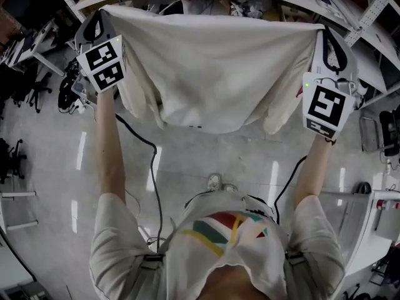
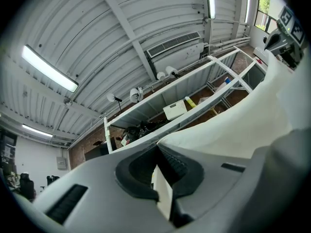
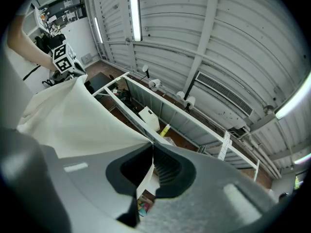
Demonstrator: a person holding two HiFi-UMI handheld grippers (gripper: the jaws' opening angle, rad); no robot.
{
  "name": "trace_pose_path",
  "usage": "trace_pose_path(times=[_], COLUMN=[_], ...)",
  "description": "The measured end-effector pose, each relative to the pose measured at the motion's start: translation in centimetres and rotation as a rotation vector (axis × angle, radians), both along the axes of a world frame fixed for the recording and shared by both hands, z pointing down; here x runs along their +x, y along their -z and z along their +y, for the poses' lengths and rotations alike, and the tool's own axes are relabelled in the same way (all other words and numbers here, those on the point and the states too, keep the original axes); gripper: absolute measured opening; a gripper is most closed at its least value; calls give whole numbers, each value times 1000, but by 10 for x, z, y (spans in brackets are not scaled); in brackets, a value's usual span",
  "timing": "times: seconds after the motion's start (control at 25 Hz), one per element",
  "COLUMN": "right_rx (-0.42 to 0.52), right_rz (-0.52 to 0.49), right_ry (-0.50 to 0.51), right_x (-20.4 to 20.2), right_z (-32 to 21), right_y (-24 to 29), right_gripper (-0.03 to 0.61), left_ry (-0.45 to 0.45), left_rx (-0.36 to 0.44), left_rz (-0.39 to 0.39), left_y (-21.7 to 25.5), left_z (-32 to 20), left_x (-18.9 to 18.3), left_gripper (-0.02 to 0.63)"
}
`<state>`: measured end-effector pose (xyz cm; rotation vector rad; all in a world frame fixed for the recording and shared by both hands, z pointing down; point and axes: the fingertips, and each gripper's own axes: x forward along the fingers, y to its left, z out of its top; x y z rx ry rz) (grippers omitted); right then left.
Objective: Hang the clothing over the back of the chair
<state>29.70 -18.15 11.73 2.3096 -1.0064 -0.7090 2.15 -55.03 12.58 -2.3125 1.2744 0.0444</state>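
A cream-white garment [image 1: 212, 74] hangs spread wide between my two grippers, its top edge pulled taut and its sleeves dangling below. My left gripper [image 1: 102, 12] holds the top left corner, and in the left gripper view its jaws [image 2: 163, 188] are shut on a fold of the cloth [image 2: 243, 125]. At the top right corner, my right gripper [image 1: 322, 30] pinches the other end; the right gripper view shows the jaws [image 3: 147, 171] shut on the cloth [image 3: 77, 120]. Both grippers point slightly upward. No chair shows in any view.
A white shelving rack [image 1: 250, 5] with assorted items runs behind the garment. Black cables [image 1: 153, 167] trail over the glossy floor. Dark office chairs [image 1: 28, 92] stand at the far left, and a white table [image 1: 375, 211] at the right. My shoe [image 1: 214, 182] is below the garment.
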Motion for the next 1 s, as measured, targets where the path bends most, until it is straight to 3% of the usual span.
trace_pose_path(times=[0.32, 0.64, 1.0], right_rx=[39, 42, -34], right_rz=[35, 54, -65], right_ry=[3, 25, 31], right_x=[-21, -43, -40], right_z=[21, 28, 20], right_y=[23, 29, -24], right_gripper=[11, 11, 12], left_ry=[-23, 0, 29], left_rx=[20, 20, -4], left_rz=[41, 56, -35], left_y=[12, 17, -11], left_z=[14, 22, 31], left_x=[-1, -27, -45], left_gripper=[14, 14, 14])
